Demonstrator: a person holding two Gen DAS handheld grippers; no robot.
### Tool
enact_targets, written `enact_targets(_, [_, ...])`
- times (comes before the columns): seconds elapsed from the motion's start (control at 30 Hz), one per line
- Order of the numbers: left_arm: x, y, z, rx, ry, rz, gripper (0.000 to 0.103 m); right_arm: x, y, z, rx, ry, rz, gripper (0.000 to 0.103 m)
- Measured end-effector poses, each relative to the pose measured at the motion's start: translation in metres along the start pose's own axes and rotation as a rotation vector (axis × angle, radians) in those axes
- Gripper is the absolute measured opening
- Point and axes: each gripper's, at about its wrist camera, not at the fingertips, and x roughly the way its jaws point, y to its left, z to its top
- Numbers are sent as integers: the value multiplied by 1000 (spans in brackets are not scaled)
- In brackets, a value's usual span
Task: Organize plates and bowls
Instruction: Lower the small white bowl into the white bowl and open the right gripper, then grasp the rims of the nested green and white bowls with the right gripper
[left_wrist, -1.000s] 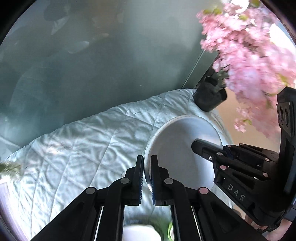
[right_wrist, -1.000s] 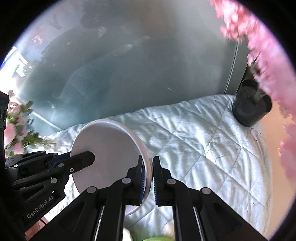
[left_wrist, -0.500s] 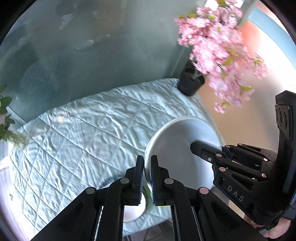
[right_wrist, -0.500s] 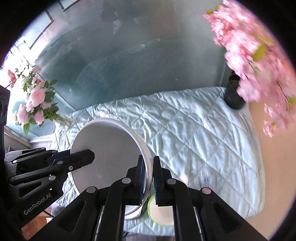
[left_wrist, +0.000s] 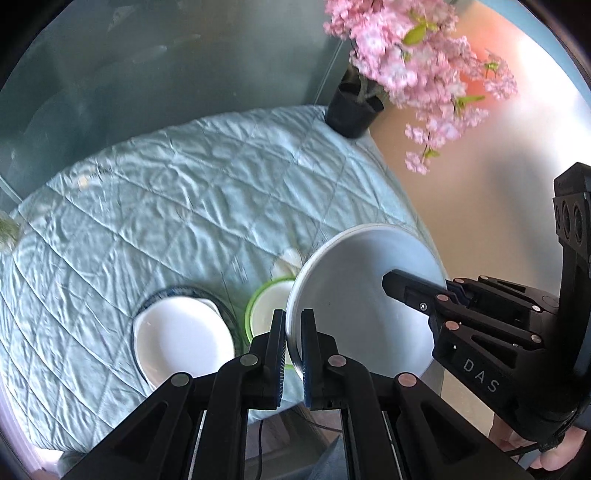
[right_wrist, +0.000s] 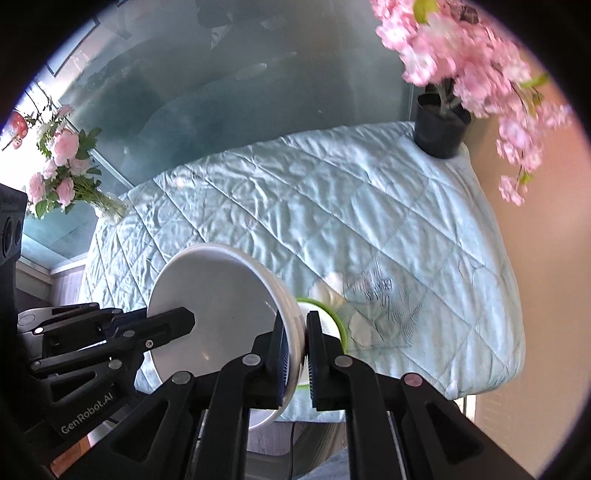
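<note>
Held piece: large white bowl (left_wrist: 364, 299), round, smooth and glossy, tilted on edge in the air above the table's near edge.
Left gripper (left_wrist: 293, 345): black plastic fingers with blue ribbed pads, clenched on the bowl's near rim.
Right gripper (right_wrist: 295, 349): same build, clamped on the opposite rim; wall of the bowl pinched between the pads.
Table cover: pale blue quilt (left_wrist: 192, 206), diamond-stitched, crinkled, satin sheen.
On the quilt, near edge: white plate (left_wrist: 183, 338), rounded, stacked on a darker blue-rimmed plate (left_wrist: 221, 303); just beside it a green-rimmed bowl (left_wrist: 264, 308), partly hidden behind the held bowl.
Far right corner: black pot (left_wrist: 352, 107), pink blossom spray (left_wrist: 417, 62).
Far left corner: pink roses (right_wrist: 61, 166).
</note>
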Motion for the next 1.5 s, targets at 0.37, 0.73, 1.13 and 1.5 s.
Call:
enact_targets(0.37, [64,33,-26,-69,55,15,3,65,-6,-32,-9,113,11,8])
enact_targets(0.73, [141,59,-35,-130,159,-15,2,125,-17,-38,16,222,5,8])
enact_targets(1.13, [179,64,-28,-137,185,-37,3,156,-36,-34,61,255,-29,8])
enact_targets(1.5, [172,78,-29,-180,181,-92,4,159,-29,-42,79,240,-75,7])
